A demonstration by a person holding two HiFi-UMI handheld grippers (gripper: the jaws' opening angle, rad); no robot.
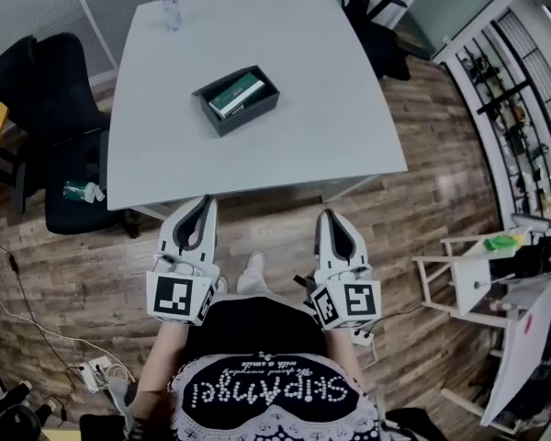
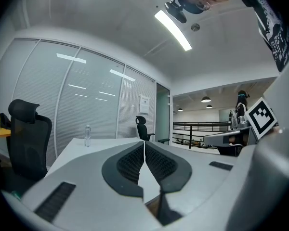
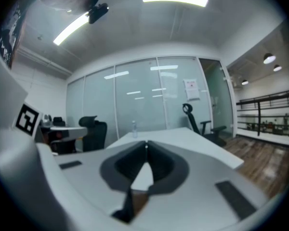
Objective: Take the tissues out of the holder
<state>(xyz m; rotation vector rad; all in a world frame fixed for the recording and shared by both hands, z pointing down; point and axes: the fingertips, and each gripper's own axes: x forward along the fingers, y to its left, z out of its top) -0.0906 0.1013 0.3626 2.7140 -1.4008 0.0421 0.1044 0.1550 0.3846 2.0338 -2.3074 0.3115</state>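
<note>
A white table [image 1: 285,53] filled the middle of the office, its near edge just ahead of the left gripper [image 1: 205,202] and right gripper [image 1: 328,215]. Both had jaws pressed together and held nothing. The dark holder [image 1: 253,114] sat mid-table, well apart from both, with a green-and-white pack of tissues [image 1: 236,94] inside. It was hidden from both gripper views. A bottle [image 1: 171,7] stood near the far edge, its label unreadable.

Head view looks down; gripper views face table [image 1: 331,108]

Ahead of me, a water bottle [image 1: 170,7] stands at the tabletop's [image 1: 331,118] far left corner, with a black chair [image 1: 46,99] to its left.
</note>
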